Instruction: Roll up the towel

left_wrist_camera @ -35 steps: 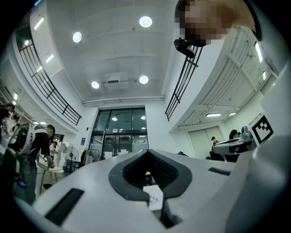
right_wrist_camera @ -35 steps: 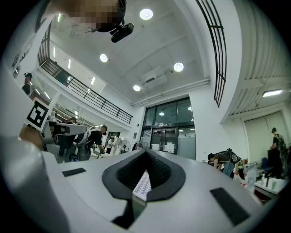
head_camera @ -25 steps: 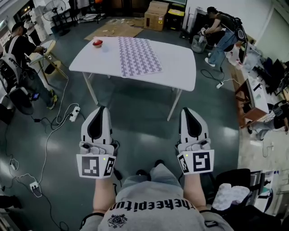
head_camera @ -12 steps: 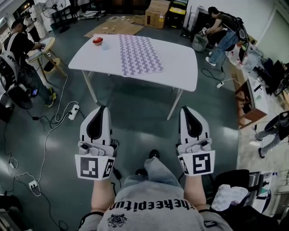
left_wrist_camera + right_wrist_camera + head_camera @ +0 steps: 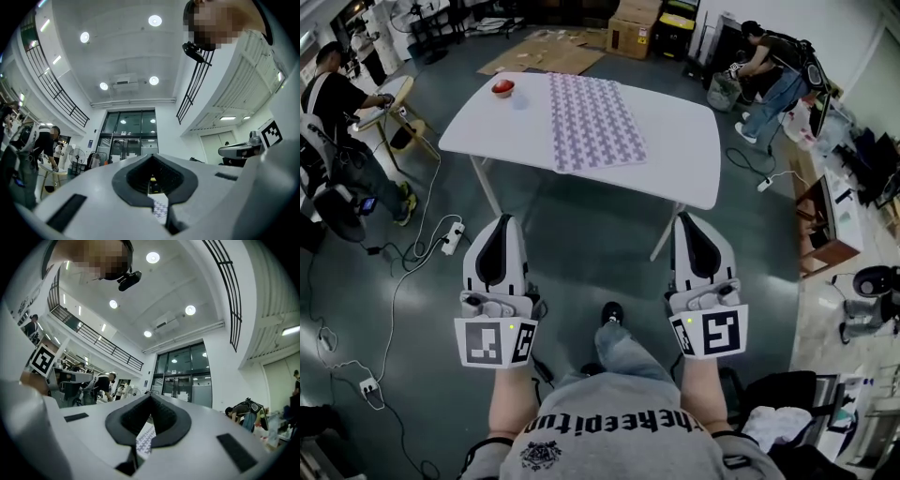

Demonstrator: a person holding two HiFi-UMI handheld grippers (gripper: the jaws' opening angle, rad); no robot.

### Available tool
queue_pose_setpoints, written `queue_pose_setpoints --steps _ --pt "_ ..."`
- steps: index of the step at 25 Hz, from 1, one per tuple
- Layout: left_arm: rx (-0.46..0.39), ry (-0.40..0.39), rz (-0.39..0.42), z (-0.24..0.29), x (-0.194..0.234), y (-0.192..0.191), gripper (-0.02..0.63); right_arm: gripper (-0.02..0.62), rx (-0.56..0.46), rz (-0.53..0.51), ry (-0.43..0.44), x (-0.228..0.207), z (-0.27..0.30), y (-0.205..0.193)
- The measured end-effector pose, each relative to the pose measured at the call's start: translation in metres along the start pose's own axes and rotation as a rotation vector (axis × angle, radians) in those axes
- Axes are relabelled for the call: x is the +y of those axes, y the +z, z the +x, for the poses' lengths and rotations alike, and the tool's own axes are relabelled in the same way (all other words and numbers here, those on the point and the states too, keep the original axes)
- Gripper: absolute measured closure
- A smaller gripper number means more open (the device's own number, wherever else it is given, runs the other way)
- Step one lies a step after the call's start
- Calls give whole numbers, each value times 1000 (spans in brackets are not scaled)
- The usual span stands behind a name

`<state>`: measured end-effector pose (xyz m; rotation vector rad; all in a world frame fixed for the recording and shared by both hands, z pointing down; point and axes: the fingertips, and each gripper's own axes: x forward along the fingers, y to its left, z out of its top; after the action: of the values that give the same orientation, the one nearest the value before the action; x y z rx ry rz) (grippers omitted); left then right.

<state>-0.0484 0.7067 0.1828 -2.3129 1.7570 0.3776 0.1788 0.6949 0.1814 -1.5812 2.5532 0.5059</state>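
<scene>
Holding my left hand-held gripper (image 5: 501,223) and right hand-held gripper (image 5: 693,221) clenched empty, well short of the desk (image 5: 680,141), I am noting the towel (image 5: 593,120) lying flat, unrolled: rolling not yet begun.

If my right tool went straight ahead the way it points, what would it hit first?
The right tool likely meets the near edge of the white table; only floor lies between. Its view lines up on the patterned towel, though depth is unclear.
</scene>
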Motion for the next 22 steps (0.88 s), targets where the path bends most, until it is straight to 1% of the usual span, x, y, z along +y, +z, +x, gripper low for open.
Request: queue_pose_setpoints --steps 3,9,12,22 --pt "-20 9 -3 33 12 -5 603 594 6 3 -4 -16 34 -10" --pt "-20 11 38 97 17 -18 603 594 2 15 11 -55 95 -30" --pt "-26 25 48 125 23 -24 603 594 -3 12 21 -68 121 -39" --pt "-46 65 74 197 31 -45 603 594 -12 11 64 -111 182 -68"
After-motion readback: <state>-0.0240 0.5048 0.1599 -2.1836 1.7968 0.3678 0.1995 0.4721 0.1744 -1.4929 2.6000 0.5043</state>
